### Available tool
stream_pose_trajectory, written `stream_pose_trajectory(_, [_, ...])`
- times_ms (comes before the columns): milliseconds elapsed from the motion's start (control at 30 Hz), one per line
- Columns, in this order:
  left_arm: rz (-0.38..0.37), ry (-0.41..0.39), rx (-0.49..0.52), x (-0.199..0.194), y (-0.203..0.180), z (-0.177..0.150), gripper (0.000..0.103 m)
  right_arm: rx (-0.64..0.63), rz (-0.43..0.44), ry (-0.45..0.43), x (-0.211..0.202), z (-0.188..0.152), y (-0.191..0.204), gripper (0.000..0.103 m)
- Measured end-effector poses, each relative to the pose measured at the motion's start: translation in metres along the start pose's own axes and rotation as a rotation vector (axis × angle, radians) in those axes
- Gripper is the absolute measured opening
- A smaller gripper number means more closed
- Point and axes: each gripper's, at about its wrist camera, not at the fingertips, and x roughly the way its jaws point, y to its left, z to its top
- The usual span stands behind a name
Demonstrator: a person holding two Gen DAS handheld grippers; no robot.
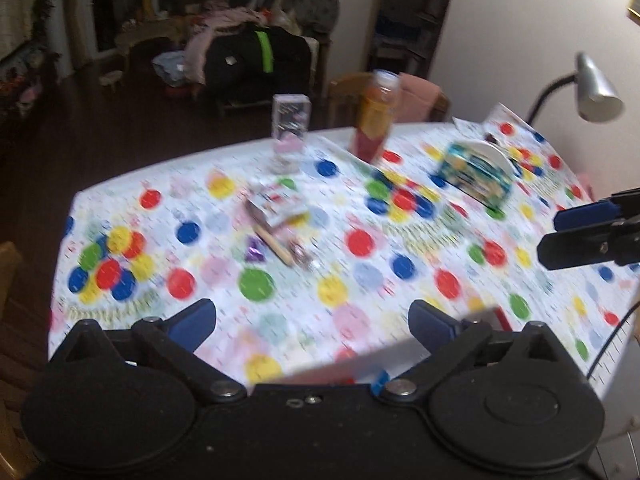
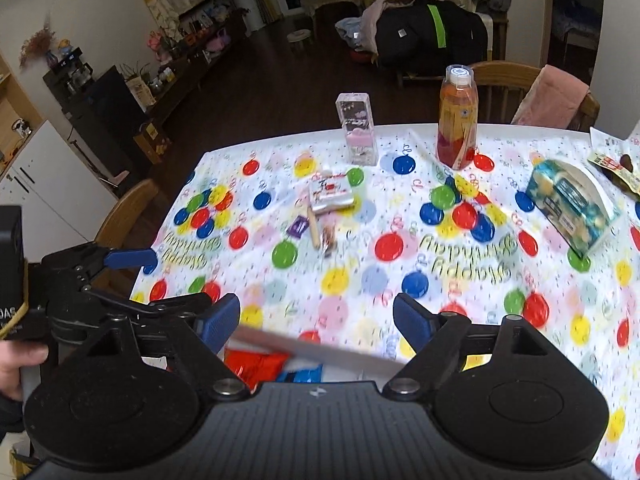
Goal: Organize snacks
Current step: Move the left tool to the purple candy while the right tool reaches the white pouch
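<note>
Loose snacks lie mid-table: a silvery packet [image 2: 330, 194] [image 1: 280, 204], a wooden stick [image 2: 314, 228] [image 1: 276, 242], a purple candy [image 2: 298, 226] [image 1: 256, 252] and a small wrapped sweet [image 2: 329, 236] [image 1: 300, 254]. A white box rim [image 2: 320, 348] [image 1: 400, 354] at the near edge holds a red packet [image 2: 256, 364] and a blue packet [image 2: 304, 374]. My right gripper [image 2: 316, 320] [image 1: 580, 232] hovers open just above that box. My left gripper [image 1: 314, 320] [image 2: 160, 280] is open beside it, with nothing between its fingers. Both views are somewhat blurred.
A clear plastic box [image 2: 357, 130], an orange juice bottle [image 2: 457, 120] and a teal carton [image 2: 572, 204] stand on the spotted tablecloth [image 2: 400, 280]. More packets [image 2: 612, 164] lie at the far right. A desk lamp [image 1: 596, 88] leans in; wooden chairs [image 2: 500, 80] surround the table.
</note>
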Motion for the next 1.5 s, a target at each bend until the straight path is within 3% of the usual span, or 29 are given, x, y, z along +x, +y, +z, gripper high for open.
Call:
stream_pose_trajectory(400, [0.138,0.031,-0.109,0.081,0.048,0.052,0.102,-0.001,-0.044,0.100,0.091,0.088,-0.026,0.084])
stream_pose_trajectory(667, [0.141,0.091,-0.144,0.142,0.065,0.060,0.096,-0.012,-0.029,0.155,0.171,0.126,-0.036,0.084])
stream_pose_trajectory(1133, [0.111,0.188,-0.148,0.213,0.081,0.055,0.079,-0.005,-0.011,0.249,0.297,0.147,-0.026,0.084])
stream_pose_trajectory(1333, [0.113,0.225,-0.137,0.232,0.084,0.052,0.075,-0.018,-0.037,0.276,0.334,0.145,-0.021,0.084])
stream_pose_trajectory(1500, [0.088,0.251,-0.134,0.243,0.084,0.048,0.063,-0.020,-0.045,0.301,0.352,0.139,-0.022,0.084])
